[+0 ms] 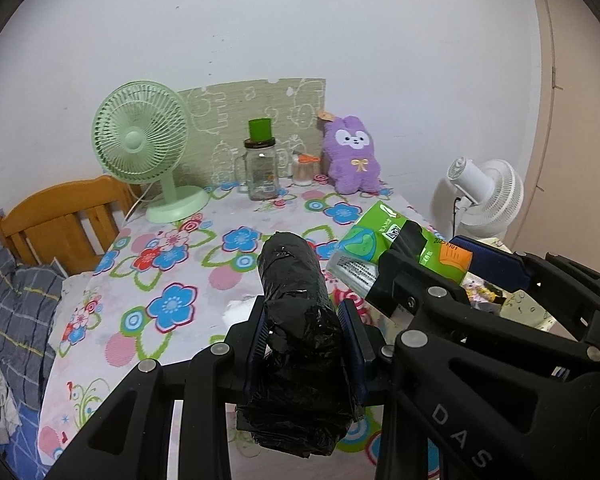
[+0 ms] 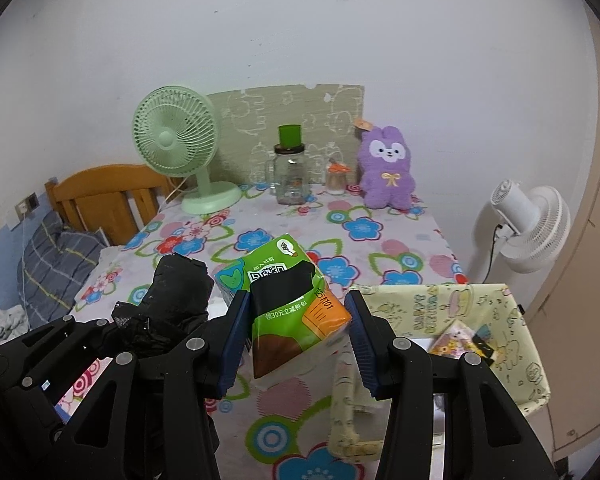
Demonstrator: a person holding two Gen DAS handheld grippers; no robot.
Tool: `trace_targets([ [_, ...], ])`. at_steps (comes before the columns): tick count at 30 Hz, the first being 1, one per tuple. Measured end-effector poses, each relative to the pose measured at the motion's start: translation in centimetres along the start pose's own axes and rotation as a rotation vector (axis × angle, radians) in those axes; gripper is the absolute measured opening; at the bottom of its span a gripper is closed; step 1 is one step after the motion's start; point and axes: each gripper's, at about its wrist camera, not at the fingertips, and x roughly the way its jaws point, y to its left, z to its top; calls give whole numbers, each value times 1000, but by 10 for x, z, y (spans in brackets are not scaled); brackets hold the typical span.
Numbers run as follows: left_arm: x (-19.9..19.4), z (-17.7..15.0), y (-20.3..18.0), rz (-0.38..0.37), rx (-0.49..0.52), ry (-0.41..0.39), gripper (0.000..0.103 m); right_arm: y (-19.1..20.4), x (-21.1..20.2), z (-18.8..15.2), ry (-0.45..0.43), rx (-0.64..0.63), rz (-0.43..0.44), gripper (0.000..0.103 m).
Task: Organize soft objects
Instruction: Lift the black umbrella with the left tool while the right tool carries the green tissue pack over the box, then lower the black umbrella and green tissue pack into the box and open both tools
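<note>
Only the right wrist view shows the fabric basket (image 2: 500, 308) beside the right gripper (image 2: 296, 340).

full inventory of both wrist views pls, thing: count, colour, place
bag roll: 1, black, in left gripper
tissue pack: 1, green and orange, in right gripper
plush: 1, purple, table back right
desk fan: 1, green, table back left
jar: 1, clear, green cap, back centre
small jar: 1, clear, beside plush
fabric bin: 1, pale yellow, right of table
floor fan: 1, white, far right
tablecloth: 1, floral
left gripper: 1, black, fingers blue
right gripper: 1, black, fingers blue
</note>
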Motion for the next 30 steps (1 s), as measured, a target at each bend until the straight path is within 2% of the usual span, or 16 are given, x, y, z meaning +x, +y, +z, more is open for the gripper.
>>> trace_targets([
  [30, 21, 15, -71, -119, 63, -16, 35, -76, -10, -4, -7, 85, -124, 51],
])
